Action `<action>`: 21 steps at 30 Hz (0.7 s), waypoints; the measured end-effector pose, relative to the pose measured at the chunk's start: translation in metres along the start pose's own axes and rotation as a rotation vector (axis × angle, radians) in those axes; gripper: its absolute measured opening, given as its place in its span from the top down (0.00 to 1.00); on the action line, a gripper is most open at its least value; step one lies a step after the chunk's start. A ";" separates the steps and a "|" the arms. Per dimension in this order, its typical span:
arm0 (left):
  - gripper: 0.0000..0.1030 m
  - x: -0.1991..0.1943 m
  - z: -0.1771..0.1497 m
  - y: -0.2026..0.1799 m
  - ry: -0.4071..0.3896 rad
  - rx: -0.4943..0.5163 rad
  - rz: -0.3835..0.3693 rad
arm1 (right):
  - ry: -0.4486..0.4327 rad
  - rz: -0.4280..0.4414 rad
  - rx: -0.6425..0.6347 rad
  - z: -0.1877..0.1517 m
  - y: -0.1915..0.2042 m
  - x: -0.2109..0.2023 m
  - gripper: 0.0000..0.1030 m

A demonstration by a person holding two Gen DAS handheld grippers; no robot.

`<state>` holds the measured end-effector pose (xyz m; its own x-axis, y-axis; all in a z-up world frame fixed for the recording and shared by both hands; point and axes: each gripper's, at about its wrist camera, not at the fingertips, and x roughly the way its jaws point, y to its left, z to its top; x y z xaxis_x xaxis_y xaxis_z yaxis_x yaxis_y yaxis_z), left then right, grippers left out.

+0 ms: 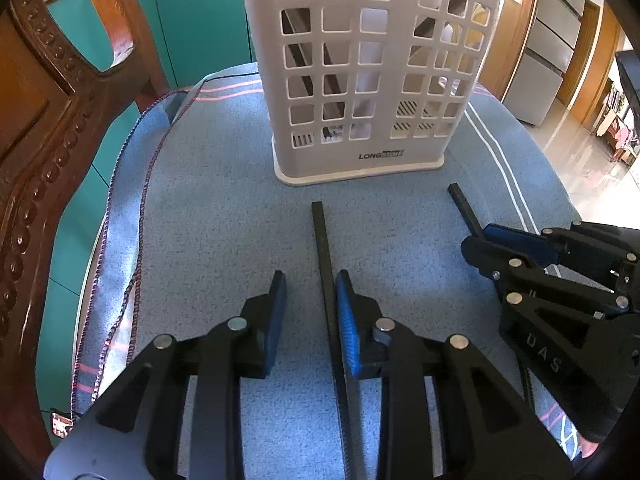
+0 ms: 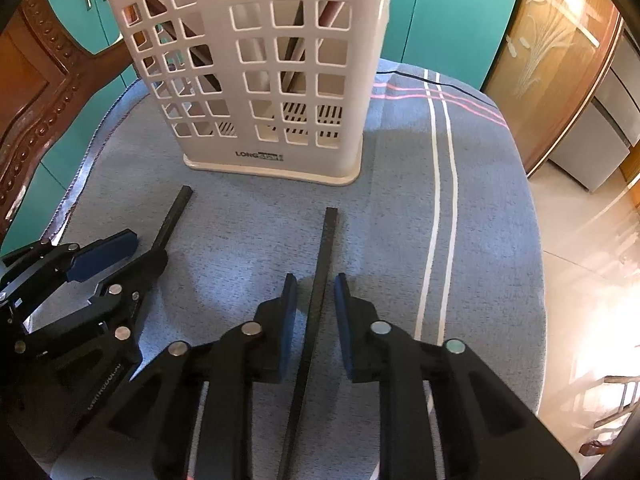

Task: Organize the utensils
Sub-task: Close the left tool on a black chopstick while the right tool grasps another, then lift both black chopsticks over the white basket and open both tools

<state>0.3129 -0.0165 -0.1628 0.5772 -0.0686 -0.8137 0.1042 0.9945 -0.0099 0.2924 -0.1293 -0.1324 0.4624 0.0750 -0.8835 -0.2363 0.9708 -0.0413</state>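
A white perforated utensil basket stands upright at the back of the blue towel, with dark sticks leaning inside it. A black chopstick lies flat between the jaws of my left gripper. It sits close by the right pad, well clear of the left pad, and the jaws are open. A second black chopstick lies between the jaws of my right gripper, with a gap on each side. Each view shows the other gripper: the right gripper over its chopstick, the left gripper over its chopstick.
The blue towel with white and pink stripes covers a rounded surface. A carved wooden chair back rises at the left. Teal cabinets stand behind. The surface drops off to shiny floor on the right.
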 end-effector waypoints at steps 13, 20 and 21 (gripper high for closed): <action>0.93 -0.005 -0.001 -0.009 -0.004 0.015 -0.021 | -0.004 0.026 -0.002 -0.006 0.009 -0.010 0.93; 0.92 -0.006 -0.001 -0.009 0.001 0.019 -0.015 | 0.009 0.026 0.002 -0.001 0.001 -0.007 0.93; 0.92 -0.006 -0.001 -0.009 0.002 0.017 -0.015 | 0.011 0.023 -0.002 -0.001 0.001 -0.008 0.93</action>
<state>0.3077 -0.0248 -0.1583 0.5740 -0.0832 -0.8146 0.1266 0.9919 -0.0121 0.2876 -0.1293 -0.1263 0.4476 0.0953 -0.8891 -0.2487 0.9684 -0.0214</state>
